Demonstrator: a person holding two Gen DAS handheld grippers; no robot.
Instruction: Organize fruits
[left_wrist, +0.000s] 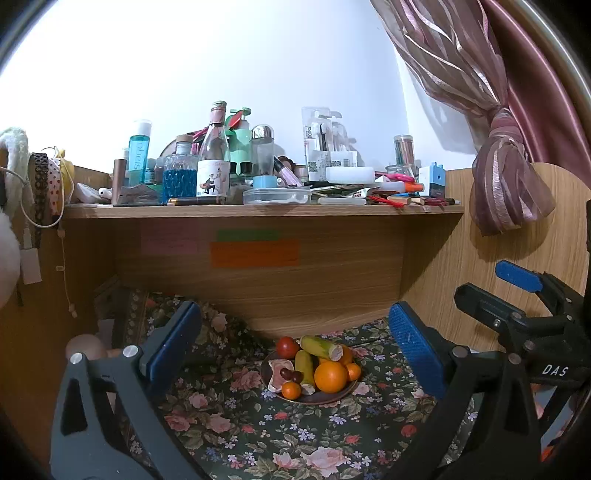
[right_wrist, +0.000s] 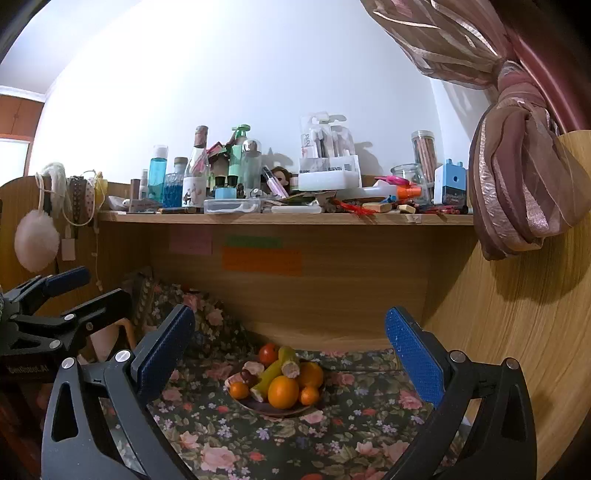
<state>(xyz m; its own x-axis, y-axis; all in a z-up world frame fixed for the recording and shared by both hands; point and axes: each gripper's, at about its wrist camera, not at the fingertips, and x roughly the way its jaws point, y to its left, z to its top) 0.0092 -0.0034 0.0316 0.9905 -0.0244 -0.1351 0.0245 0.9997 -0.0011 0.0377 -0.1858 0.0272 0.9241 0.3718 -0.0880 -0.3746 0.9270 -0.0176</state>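
plate (left_wrist: 334, 399) on the floral counter (left_wrist: 236, 424), far centre: big orange (left_wrist: 330, 376), small oranges, tomato (left_wrist: 287, 347), corn (left_wrist: 319, 348), grapes | left tongs (left_wrist: 295, 350) spread, empty | right tongs (right_wrist: 290, 350) spread, empty | only right view shows pink pompom (right_wrist: 36, 240) far left

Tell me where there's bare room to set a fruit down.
Free: the floral cloth in front of the plate, between it and both open grippers, and right of the plate toward the wooden side panel. Crowded: the plate itself and the shelf above.
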